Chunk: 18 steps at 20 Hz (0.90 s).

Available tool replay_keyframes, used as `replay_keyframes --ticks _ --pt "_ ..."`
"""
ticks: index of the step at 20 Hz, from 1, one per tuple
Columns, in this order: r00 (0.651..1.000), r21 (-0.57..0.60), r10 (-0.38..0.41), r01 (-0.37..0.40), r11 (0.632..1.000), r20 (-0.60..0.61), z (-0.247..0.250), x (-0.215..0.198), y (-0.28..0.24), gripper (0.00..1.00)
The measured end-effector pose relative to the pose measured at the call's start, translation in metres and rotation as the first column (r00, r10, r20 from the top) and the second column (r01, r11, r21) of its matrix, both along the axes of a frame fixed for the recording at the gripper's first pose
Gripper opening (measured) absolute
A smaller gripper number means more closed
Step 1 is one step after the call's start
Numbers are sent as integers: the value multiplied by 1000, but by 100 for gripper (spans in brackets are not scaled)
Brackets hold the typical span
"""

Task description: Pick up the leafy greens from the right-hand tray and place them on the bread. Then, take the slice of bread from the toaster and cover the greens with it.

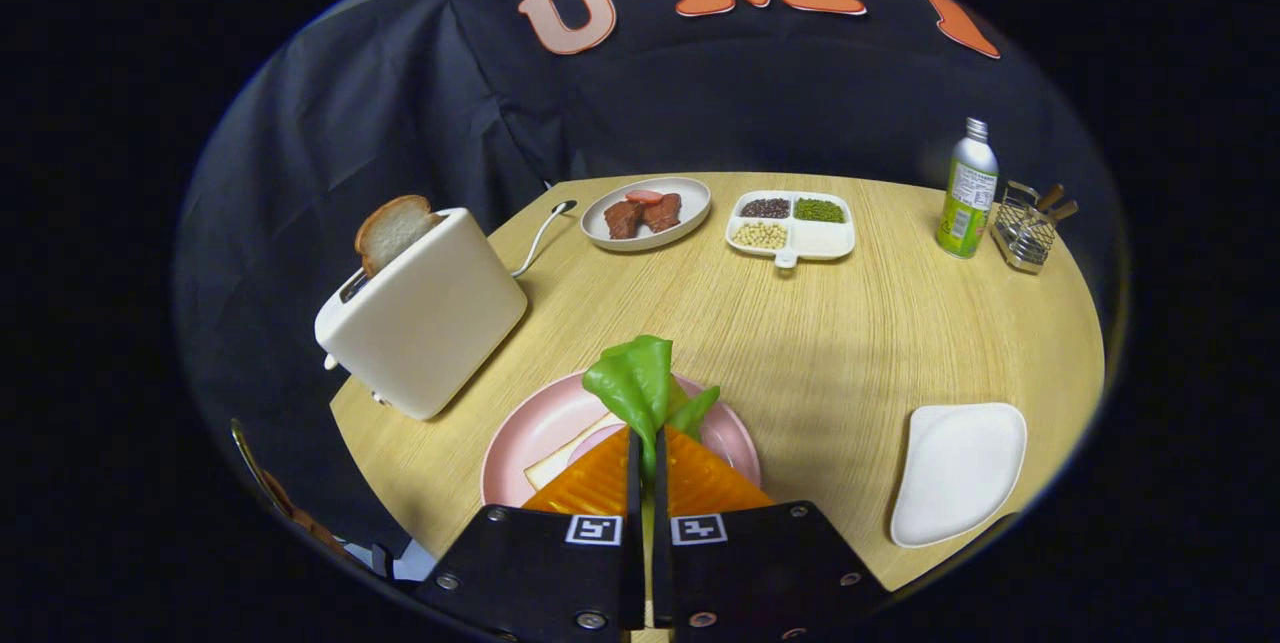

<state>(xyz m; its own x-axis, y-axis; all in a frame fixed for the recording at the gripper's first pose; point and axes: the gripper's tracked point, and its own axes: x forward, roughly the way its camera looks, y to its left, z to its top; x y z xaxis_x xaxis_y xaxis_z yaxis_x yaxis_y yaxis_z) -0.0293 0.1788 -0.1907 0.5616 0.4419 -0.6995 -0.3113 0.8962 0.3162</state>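
Note:
My gripper (646, 438) is shut on the leafy greens (636, 381), which stick up from between the fingertips. It hangs over the pink plate (520, 443), where a slice of bread (565, 455) lies partly hidden under the fingers. Beyond the plate to the left stands a white toaster (425, 313) with a slice of bread (392, 229) poking out of its slot. To the right of the fingers lies the white tray (958, 471), bare.
At the far side of the round wooden table (850, 343) sit a plate of meat pieces (646, 213), a divided dish of beans (792, 223), a green bottle (967, 191) and a wire holder (1025, 228). A spoon (543, 228) lies behind the toaster.

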Motion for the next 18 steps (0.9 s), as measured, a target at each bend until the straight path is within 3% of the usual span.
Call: replay_keyframes --ticks 9,12,18 --pt "996 2 74 -74 997 -49 -14 -14 37 4" --pt "994 7 89 -89 996 -67 -18 -19 48 8" --pt "995 -42 94 -96 995 -44 -8 -19 51 39"
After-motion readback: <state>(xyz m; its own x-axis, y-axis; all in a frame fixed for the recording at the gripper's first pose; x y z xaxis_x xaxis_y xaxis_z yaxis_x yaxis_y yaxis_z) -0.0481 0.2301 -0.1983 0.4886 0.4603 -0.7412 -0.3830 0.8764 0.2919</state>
